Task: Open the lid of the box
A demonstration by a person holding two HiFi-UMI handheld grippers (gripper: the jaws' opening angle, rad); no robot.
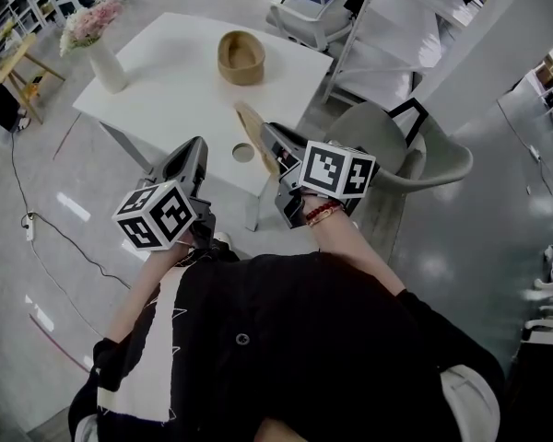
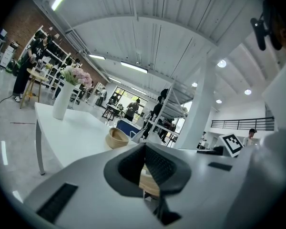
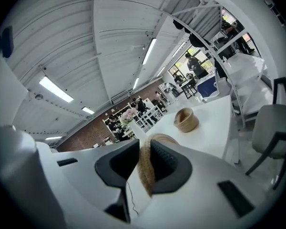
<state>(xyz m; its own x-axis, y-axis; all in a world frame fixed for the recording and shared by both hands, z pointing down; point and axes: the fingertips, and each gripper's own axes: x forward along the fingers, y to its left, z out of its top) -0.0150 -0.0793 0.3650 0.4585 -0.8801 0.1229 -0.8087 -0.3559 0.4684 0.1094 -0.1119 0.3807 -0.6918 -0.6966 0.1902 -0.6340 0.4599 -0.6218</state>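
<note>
The round woven box (image 1: 241, 56) stands open on the white table (image 1: 180, 95), also visible in the left gripper view (image 2: 117, 138) and the right gripper view (image 3: 186, 119). Its flat woven lid (image 1: 252, 129) is off the box and held on edge above the table's near edge. My right gripper (image 1: 266, 142) is shut on that lid (image 3: 145, 175), whose rim sits between the pads (image 3: 146, 150). My left gripper (image 1: 201, 145) hovers to the left of the lid, apart from it. Its fingertips (image 2: 144, 147) meet with nothing gripped between them.
A white vase with pink flowers (image 1: 104, 55) stands at the table's far left corner (image 2: 62, 101). A small round tan disc (image 1: 243, 152) lies near the table's front edge. A grey chair (image 1: 415, 159) sits right of the table. White shelving (image 1: 387, 26) stands behind.
</note>
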